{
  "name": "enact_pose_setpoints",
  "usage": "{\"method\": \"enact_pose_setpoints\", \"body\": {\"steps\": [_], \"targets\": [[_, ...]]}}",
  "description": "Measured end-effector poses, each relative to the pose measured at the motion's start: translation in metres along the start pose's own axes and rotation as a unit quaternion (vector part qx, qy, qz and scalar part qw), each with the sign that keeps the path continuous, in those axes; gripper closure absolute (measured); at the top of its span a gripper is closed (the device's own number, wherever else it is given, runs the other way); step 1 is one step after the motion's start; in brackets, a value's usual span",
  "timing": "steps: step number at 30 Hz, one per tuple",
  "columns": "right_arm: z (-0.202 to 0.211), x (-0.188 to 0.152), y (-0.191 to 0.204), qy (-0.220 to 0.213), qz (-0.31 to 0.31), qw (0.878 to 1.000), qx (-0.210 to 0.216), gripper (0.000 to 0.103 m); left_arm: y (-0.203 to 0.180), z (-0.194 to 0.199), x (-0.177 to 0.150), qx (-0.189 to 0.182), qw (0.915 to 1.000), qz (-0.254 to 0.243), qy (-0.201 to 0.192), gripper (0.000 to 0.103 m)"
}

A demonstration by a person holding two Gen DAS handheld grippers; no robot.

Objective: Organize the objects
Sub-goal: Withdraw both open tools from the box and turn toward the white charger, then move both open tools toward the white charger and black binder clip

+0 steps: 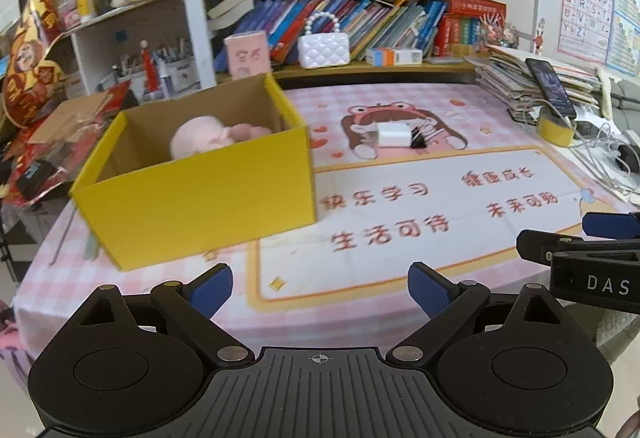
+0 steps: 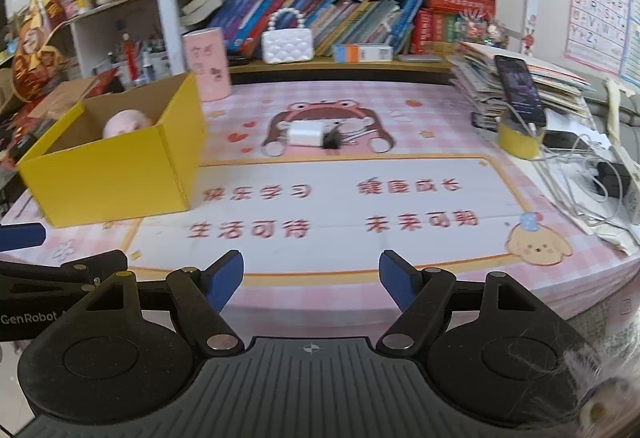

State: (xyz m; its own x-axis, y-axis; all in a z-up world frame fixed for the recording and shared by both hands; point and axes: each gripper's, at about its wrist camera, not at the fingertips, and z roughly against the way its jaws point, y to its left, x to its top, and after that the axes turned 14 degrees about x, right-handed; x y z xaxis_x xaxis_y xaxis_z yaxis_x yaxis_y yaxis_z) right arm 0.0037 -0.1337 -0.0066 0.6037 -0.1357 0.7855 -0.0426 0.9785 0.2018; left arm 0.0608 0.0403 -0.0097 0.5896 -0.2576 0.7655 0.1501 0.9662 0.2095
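Note:
A yellow cardboard box stands open on the left of the pink desk mat, with a pink soft toy inside; the box and toy also show in the right wrist view. A white charger and a black binder clip lie together mid-mat, also seen from the right as the charger and the clip. My left gripper is open and empty near the mat's front edge. My right gripper is open and empty beside it.
A pink cylinder stands behind the box. A stack of books with a phone propped in a yellow tape roll sits at the right, with tangled cables. Bookshelves line the back.

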Motion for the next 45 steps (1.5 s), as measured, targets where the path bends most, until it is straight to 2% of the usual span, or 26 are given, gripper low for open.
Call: {"method": "enact_pose_setpoints", "body": {"steps": [9,17,28,40,45], "targets": [[-0.013,0.016,-0.042,0.016,-0.016,1.0,-0.019,0.03,-0.045,-0.024,0.026,-0.022,0.9996,-0.019,0.006,0.007],[-0.041,0.034,-0.074,0.039,-0.017,0.999,-0.014,0.03,-0.074,-0.052,0.047,-0.026,0.9993,-0.009,0.025,0.007],[-0.084,0.068,-0.118,0.053,0.001,0.999,0.015,0.029,-0.105,-0.088,0.083,0.008,0.9993,0.005,0.036,0.007],[-0.134,0.112,-0.155,0.042,0.034,0.997,0.056,0.029,-0.128,-0.121,0.129,0.052,0.9981,0.03,0.013,0.008],[-0.158,0.12,-0.16,0.045,0.048,0.995,0.074,0.03,-0.133,-0.145,0.143,0.053,0.9976,0.035,0.025,0.015]]}}
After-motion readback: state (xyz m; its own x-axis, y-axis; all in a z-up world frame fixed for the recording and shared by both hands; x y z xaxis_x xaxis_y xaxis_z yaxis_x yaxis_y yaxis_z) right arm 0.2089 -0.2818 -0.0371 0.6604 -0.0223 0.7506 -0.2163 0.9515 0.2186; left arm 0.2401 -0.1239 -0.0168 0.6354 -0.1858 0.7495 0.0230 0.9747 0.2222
